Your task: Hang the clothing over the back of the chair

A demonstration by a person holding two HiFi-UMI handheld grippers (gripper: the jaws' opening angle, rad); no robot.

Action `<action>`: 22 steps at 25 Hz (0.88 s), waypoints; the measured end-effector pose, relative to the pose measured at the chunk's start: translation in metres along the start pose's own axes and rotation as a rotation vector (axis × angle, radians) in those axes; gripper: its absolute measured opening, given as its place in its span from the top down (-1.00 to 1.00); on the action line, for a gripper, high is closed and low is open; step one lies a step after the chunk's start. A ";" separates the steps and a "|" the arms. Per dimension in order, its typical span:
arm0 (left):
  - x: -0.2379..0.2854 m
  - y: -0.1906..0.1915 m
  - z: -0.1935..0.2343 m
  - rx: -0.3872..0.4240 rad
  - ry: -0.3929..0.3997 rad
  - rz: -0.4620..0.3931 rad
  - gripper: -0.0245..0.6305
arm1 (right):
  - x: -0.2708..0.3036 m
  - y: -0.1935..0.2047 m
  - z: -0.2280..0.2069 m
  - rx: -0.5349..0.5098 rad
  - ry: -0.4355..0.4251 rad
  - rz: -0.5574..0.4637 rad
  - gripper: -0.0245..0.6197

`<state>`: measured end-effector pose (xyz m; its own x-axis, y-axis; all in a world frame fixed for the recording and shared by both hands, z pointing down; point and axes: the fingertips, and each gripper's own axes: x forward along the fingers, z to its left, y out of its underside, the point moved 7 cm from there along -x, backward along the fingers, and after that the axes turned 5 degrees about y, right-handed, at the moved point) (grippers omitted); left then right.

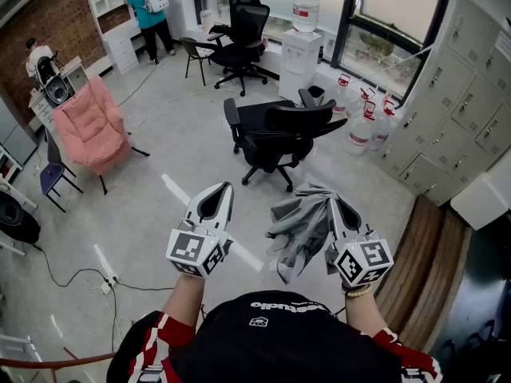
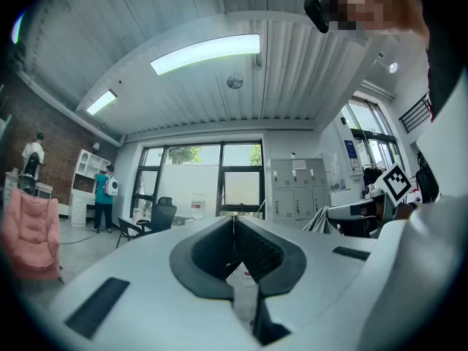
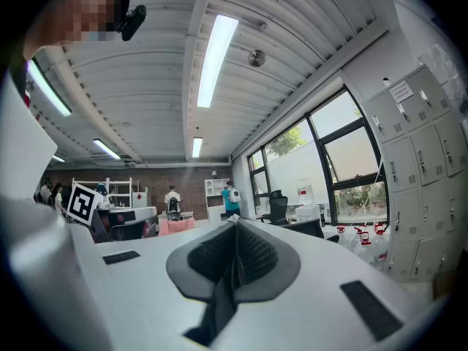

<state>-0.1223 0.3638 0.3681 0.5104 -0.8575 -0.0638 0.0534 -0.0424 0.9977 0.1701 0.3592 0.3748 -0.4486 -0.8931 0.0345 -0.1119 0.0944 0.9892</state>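
Note:
A grey garment hangs bunched from my right gripper, which is shut on a fold of it at chest height. In the right gripper view the jaws of that gripper meet at the tip, with a thin edge of cloth pinched between them. My left gripper is held level beside it on the left, apart from the garment. Its jaws are closed together with nothing held. A black office chair stands on the floor ahead, its backrest turned towards me. Both grippers are well short of it.
A pink lounge chair stands at the left and a second black office chair farther back. A water dispenser, water jugs and grey lockers line the right. A power strip lies on the floor. A person stands far back.

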 end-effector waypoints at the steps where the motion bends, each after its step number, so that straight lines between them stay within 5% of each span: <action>1: -0.001 0.001 0.000 -0.003 0.000 0.000 0.85 | 0.000 0.002 0.001 -0.001 -0.001 0.002 0.88; 22: -0.018 0.007 0.016 -0.026 0.049 0.002 0.85 | -0.007 0.015 0.007 0.065 0.113 0.000 0.88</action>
<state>-0.1451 0.3707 0.3768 0.5522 -0.8313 -0.0635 0.0739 -0.0271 0.9969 0.1655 0.3704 0.3886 -0.3466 -0.9364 0.0543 -0.1703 0.1197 0.9781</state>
